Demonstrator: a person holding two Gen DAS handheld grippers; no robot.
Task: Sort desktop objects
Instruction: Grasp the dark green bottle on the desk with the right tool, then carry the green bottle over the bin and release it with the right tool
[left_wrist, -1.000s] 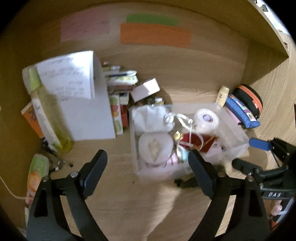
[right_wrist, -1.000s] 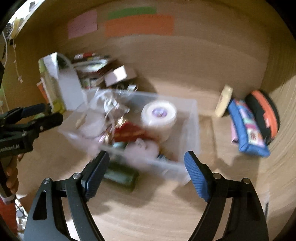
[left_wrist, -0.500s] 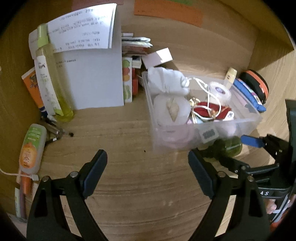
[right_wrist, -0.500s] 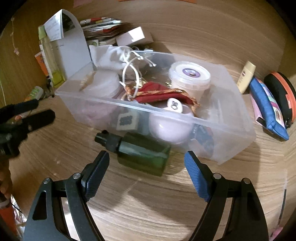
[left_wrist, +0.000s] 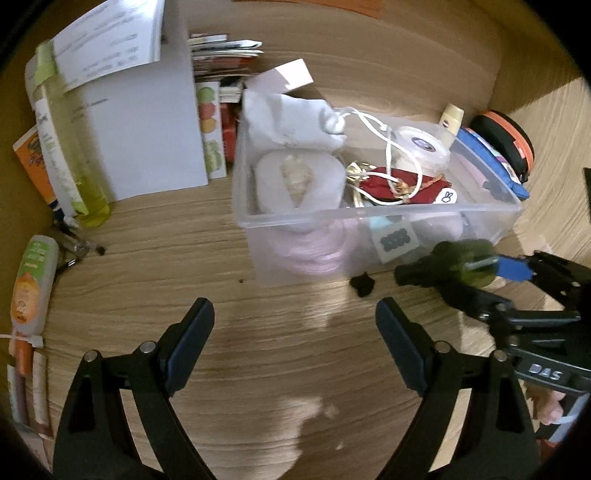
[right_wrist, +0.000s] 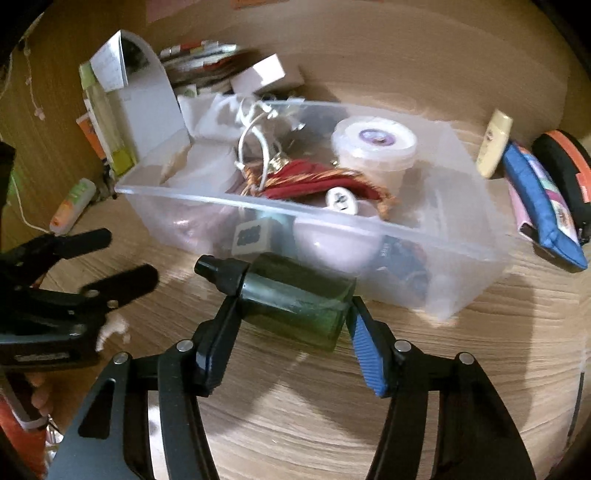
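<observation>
A light wood-grain desktop (left_wrist: 258, 369) fills the lower part of both views and meets a matching wooden back panel (left_wrist: 406, 55). An orange paper strip (left_wrist: 332, 6) is stuck on that panel at the top edge, with a pink paper note (right_wrist: 162, 9) left of it. A small dark speck (left_wrist: 241, 280) lies on the desktop. A thin white cord (right_wrist: 23, 218) trails along the far left.

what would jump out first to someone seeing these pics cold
The dark green bottle lying on its side on the desk, pinched end to end by the right gripper, right in front of the clear plastic bin. That bin is crammed: a red pouch, a white tub, white cord. The left gripper hangs open over bare wood.
</observation>
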